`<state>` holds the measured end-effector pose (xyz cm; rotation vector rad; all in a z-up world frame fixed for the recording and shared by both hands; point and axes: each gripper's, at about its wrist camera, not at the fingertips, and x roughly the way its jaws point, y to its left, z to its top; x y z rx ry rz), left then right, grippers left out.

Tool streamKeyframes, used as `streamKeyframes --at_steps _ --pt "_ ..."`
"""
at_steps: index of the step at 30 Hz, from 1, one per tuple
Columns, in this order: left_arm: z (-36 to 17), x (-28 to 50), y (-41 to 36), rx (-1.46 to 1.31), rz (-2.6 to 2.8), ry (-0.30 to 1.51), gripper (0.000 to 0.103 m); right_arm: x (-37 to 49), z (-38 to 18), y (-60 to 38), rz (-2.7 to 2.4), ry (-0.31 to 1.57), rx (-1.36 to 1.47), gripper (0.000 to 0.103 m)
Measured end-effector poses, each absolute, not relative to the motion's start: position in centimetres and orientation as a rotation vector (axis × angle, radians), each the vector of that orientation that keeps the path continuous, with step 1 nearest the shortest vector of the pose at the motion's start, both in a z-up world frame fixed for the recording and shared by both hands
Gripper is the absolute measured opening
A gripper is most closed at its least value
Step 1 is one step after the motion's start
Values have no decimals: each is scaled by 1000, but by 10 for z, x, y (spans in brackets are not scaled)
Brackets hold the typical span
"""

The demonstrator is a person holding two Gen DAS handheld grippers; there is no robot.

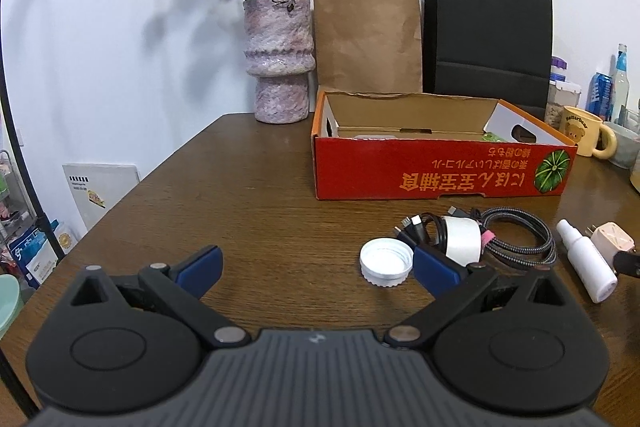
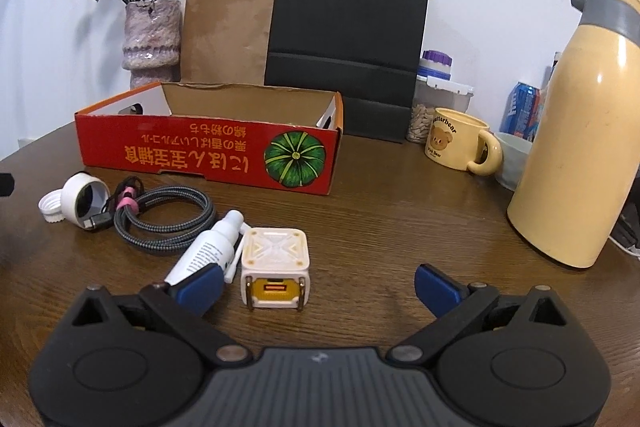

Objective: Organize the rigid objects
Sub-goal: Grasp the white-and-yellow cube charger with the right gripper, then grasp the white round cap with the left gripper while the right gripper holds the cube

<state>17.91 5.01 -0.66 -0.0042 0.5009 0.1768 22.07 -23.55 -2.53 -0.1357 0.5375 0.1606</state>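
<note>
A red cardboard box (image 1: 440,169) (image 2: 208,155) stands open on the brown table. In front of it lie a white bottle cap (image 1: 386,263) (image 2: 50,207), a white tape roll (image 1: 462,237) (image 2: 86,201), a coiled braided cable (image 1: 520,237) (image 2: 168,223), a white spray bottle (image 1: 586,261) (image 2: 208,251) and a cream plug charger (image 1: 612,241) (image 2: 275,267). My left gripper (image 1: 318,269) is open and empty, its right finger just beside the cap. My right gripper (image 2: 318,287) is open, and the charger lies between its fingers near the left one.
A vase of dried roses (image 1: 280,59), a brown paper bag (image 1: 366,39) and a black paper bag (image 2: 346,51) stand behind the box. A bear mug (image 2: 460,143), a cream thermos jug (image 2: 580,131), a jar and a can stand at the right.
</note>
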Motion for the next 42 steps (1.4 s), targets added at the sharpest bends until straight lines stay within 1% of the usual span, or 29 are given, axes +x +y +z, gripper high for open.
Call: streamKeyframes --at_steps 5,6,7,8,10,23,30,38,40,41,42 --pt "-8 181 50 0 174 508 103 233 -28 -228 172 554 -153 97" --pt "-8 181 50 -1 173 509 103 235 -28 -226 175 557 -162 92" --pt "-8 181 51 -2 172 511 103 237 -28 -224 183 563 -168 84" --pt "-9 182 51 -1 171 513 103 241 -29 -222 198 575 -170 79" --pt "-9 183 50 3 171 519 103 244 -31 -221 240 597 -158 39" --pt "-21 197 41 47 176 568 103 231 -23 -229 184 508 -114 38" --pt "-30 223 30 88 189 612 103 229 -22 -227 174 500 -109 38" --pt "-33 243 30 75 200 629 103 229 -22 -225 166 498 -105 38" --pt "-34 245 27 84 191 629 98 229 -22 -224 164 497 -105 38" --pt "-35 245 25 86 185 628 91 229 -22 -223 163 497 -105 38" --pt "-35 246 24 84 178 630 81 229 -22 -223 162 497 -105 38"
